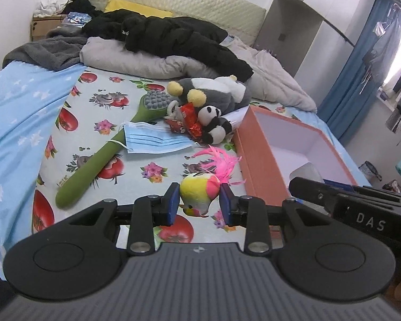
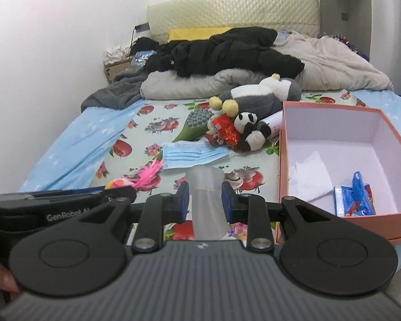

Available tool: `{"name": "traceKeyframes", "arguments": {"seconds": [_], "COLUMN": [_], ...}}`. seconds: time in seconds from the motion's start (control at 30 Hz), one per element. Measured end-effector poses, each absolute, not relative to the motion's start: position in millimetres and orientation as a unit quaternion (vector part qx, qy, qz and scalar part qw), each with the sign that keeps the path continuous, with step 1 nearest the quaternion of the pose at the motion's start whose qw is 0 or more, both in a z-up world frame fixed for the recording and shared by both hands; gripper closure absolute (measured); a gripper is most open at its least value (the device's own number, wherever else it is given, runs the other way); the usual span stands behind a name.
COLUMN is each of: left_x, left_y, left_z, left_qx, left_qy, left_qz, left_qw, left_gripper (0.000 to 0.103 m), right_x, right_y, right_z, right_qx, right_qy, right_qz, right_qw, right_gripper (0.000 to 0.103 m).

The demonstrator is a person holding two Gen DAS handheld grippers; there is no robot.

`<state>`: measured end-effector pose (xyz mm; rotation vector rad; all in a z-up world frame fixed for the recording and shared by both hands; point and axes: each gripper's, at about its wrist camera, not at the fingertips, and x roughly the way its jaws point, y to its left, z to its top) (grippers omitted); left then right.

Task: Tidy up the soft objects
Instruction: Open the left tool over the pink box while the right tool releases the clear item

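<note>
Right now, tool by tool and then outward:

Left gripper [image 1: 199, 202]: I hold the yellow bird toy [image 1: 199, 194] between my pads, its pink feathers [image 1: 222, 161] sticking up toward the frame's centre; the pads press its sides.

Right gripper [image 2: 204, 197]: I am clamped on a frosted soft bottle [image 2: 205, 195], low in the middle of the right wrist view.

Box [image 2: 387, 215]: the orange box sits at the right of both views, open; inside I see white paper [image 2: 310, 176] and a blue packet [image 2: 354, 195], so some sorting looks done.

Left to do: neither held item is in the box yet.

Further out: the face mask [image 1: 155, 139], green massager [image 1: 107, 155], red wrappers [image 1: 189, 120], panda plush [image 1: 214, 125] and grey plush [image 1: 214, 91] lie on the bedsheet [image 1: 147, 85], mid-frame.

Judgement: early to middle; most soft things remain outside the box.
</note>
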<state>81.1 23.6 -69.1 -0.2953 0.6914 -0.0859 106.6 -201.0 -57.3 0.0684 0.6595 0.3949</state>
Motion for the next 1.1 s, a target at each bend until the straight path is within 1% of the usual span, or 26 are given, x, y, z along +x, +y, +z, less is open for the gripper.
{"name": "traceKeyframes", "arguments": {"seconds": [0.4, 0.63, 0.8, 1.1], "left_x": [72.4, 86.3, 101.1, 137.5], "left_y": [-15.8, -55.1, -88.0, -129.5], "left_z": [-48.0, -43.9, -46.4, -46.8], "left_qx": [-0.132, -0.132, -0.120, -0.096], "left_qy": [0.328, 0.324, 0.340, 0.350], "left_qz": [-0.096, -0.151, -0.183, -0.210], "left_qw": [0.931, 0.924, 0.914, 0.908], "left_gripper": [0.066, 0.066, 0.066, 0.066], "right_x": [87.6, 80.9, 75.7, 95.4], "right_y": [-234.9, -268.3, -293.1, -325.4], "right_z": [-36.0, -33.5, -35.3, -47.6], "right_qx": [0.052, 0.067, 0.078, 0.090], "right_qy": [0.298, 0.291, 0.289, 0.288], "right_qz": [0.153, 0.116, 0.091, 0.056], "right_qw": [0.941, 0.947, 0.950, 0.952], "right_gripper": [0.073, 0.073, 0.073, 0.073]}}
